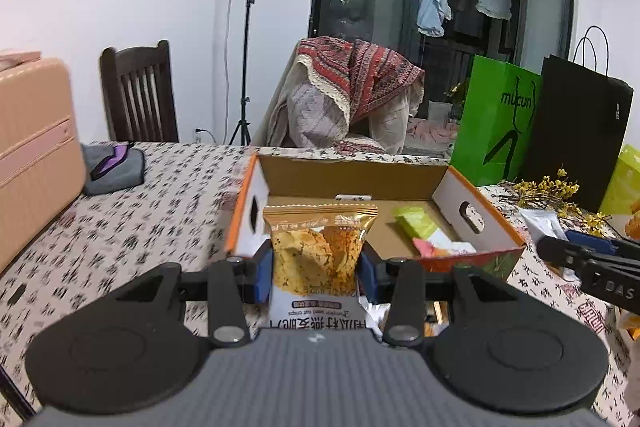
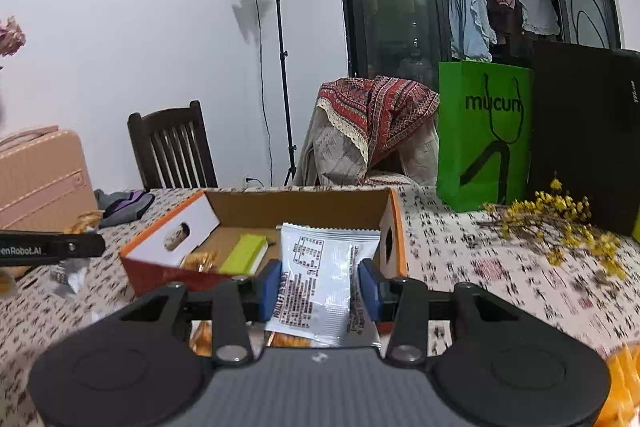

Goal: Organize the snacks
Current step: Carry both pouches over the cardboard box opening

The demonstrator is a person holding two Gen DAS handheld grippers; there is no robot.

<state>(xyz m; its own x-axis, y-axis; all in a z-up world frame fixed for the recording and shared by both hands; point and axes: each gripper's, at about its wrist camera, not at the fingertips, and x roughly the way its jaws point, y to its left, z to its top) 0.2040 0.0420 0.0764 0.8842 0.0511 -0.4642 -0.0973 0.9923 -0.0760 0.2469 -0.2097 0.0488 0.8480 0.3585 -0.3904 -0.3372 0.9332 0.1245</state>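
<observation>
My left gripper (image 1: pixel 316 269) is shut on a gold oat-crisp snack packet (image 1: pixel 318 251), held upright just in front of an open orange-and-white cardboard box (image 1: pixel 352 177). The box holds a green packet (image 1: pixel 414 221) and a pink-orange packet (image 1: pixel 436 247). My right gripper (image 2: pixel 320 289) is shut on a white snack packet (image 2: pixel 320 279), back side showing, before the same box (image 2: pixel 296 205), which shows a green packet (image 2: pixel 244 253) and a gold wrapper (image 2: pixel 198 261). Each gripper's arm shows at the edge of the other view, the right one (image 1: pixel 592 263) and the left one (image 2: pixel 52 247).
The table has a patterned cloth (image 1: pixel 132 223). A pink suitcase (image 1: pixel 32 155) and grey pouch (image 1: pixel 114 169) lie left. A green bag (image 2: pixel 484 135), black bag (image 2: pixel 584 131) and yellow dried flowers (image 2: pixel 560 223) stand right. Orange packets (image 2: pixel 622 379) lie near right. A chair (image 2: pixel 172 147) stands behind.
</observation>
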